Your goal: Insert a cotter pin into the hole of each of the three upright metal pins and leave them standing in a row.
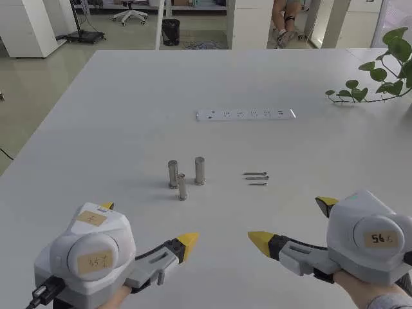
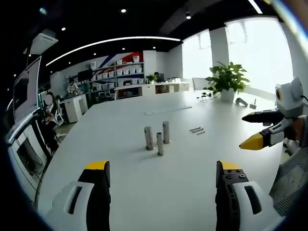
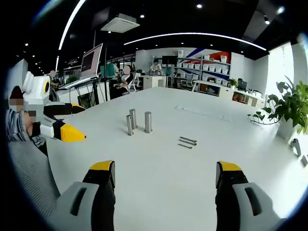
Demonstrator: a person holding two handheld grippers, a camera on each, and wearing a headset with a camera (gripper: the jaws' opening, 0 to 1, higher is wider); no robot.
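Observation:
Three upright metal pins (image 1: 185, 176) stand clustered mid-table, also seen as metal pins (image 2: 157, 136) and metal pins (image 3: 137, 122). Three small cotter pins (image 1: 256, 178) lie flat to their right; the cotter pins (image 2: 196, 130) and cotter pins (image 3: 186, 142) rest untouched on the table. My left gripper (image 1: 149, 224) sits low at the near left, open, with nothing between its yellow tips. My right gripper (image 1: 293, 219) is at the near right, open and empty too. Both are well short of the pins.
A white power strip (image 1: 245, 114) lies beyond the pins. A leafy plant (image 1: 382, 77) reaches in at the far right. The white table (image 1: 129, 116) spreads wide around the parts. A person sits beyond the table's far edge.

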